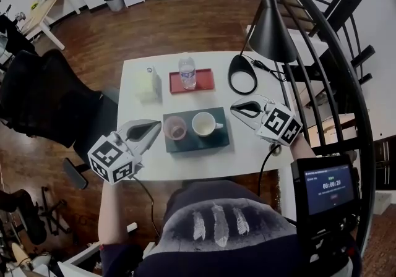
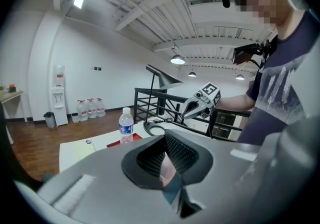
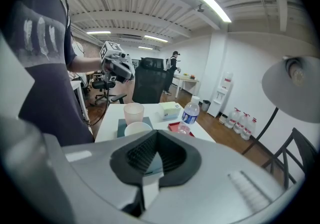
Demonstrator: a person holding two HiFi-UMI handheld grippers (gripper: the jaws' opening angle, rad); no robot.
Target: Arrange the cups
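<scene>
Both cups sit side by side on the dark tray [image 1: 195, 144], which lies mid-tabletop toward the front edge. The pink translucent cup [image 1: 175, 127] is on the tray's left half. The white mug [image 1: 206, 124] is on its right half, upright, handle toward the tabletop's right edge. The cups stand near each other, but I can't tell whether they touch.

Left gripper [image 1: 150, 126] hovers by the tabletop's left edge, tip just beside the tray's left rim, fingers clenched on nothing. Right gripper [image 1: 241, 107] hangs near the right edge, just off the tray's right rear corner, also clamped together and empty.

Stage is unclear. This fits cups waiting to be set in order, or cups already placed with the grippers backed off.

My read on handling:
- The pink cup looks thin-walled and light, so it likely wants a soft pinch at the rim.
- The mug is heavier, and its handle faces the right gripper.
- Closed jaws would only shove a cup.
- The water bottle [image 1: 187, 72] on the red tray [image 1: 208, 81] and the lamp [image 1: 269, 22] base stand behind, toward the rear edge, leaving little room there.
</scene>
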